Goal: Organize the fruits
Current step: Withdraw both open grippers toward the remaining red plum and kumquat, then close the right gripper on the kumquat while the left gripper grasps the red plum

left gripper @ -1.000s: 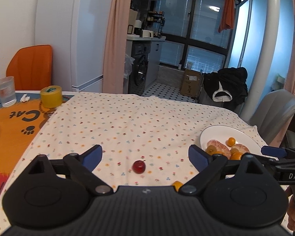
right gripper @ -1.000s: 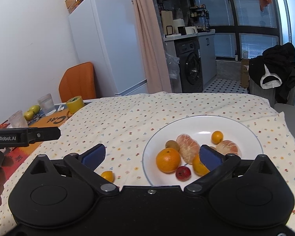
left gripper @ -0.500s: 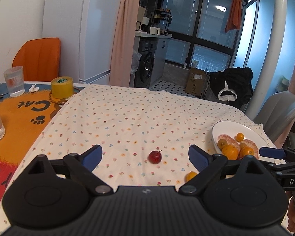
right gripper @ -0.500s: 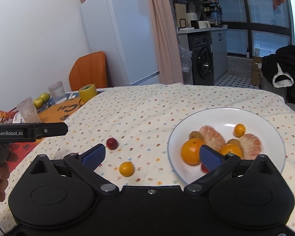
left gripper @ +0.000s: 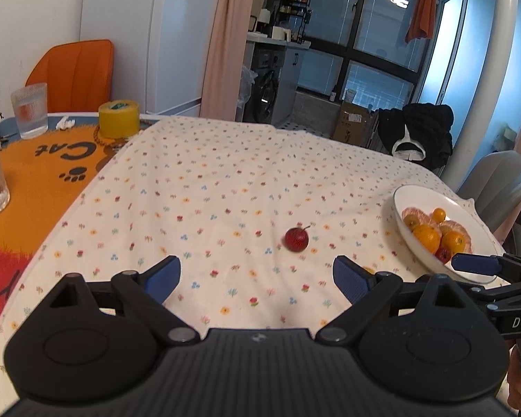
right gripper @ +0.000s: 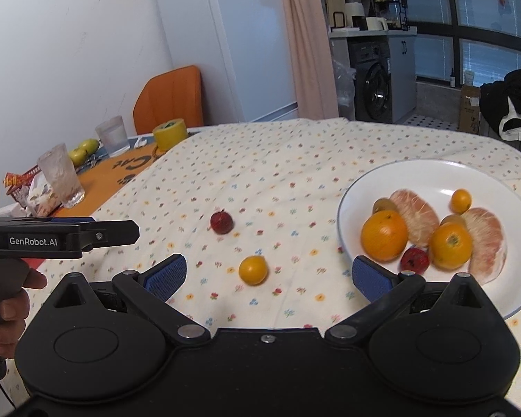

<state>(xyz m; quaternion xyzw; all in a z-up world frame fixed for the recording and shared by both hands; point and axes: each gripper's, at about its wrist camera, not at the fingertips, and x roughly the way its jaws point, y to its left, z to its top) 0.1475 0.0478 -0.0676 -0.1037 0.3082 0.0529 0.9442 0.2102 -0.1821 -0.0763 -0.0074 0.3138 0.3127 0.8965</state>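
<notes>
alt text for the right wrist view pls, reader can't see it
The open right tongs hover over a floral tablecloth, framing a small orange with a small red fruit beyond it. To the right, a white plate holds oranges, peeled citrus segments and another red fruit. The left tongs, held by a hand, enter from the left.

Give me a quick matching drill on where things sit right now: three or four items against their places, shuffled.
Items:
1. small red fruit
2. small orange fruit
3. peeled citrus halves
4. yellow tape roll

Places:
A. on the white plate
B. on the orange cat mat
C. on the floral cloth, nearer the right gripper
D. on the floral cloth, farther out

Pairs: 1-D, 2-C, 3-A, 4-B
</notes>
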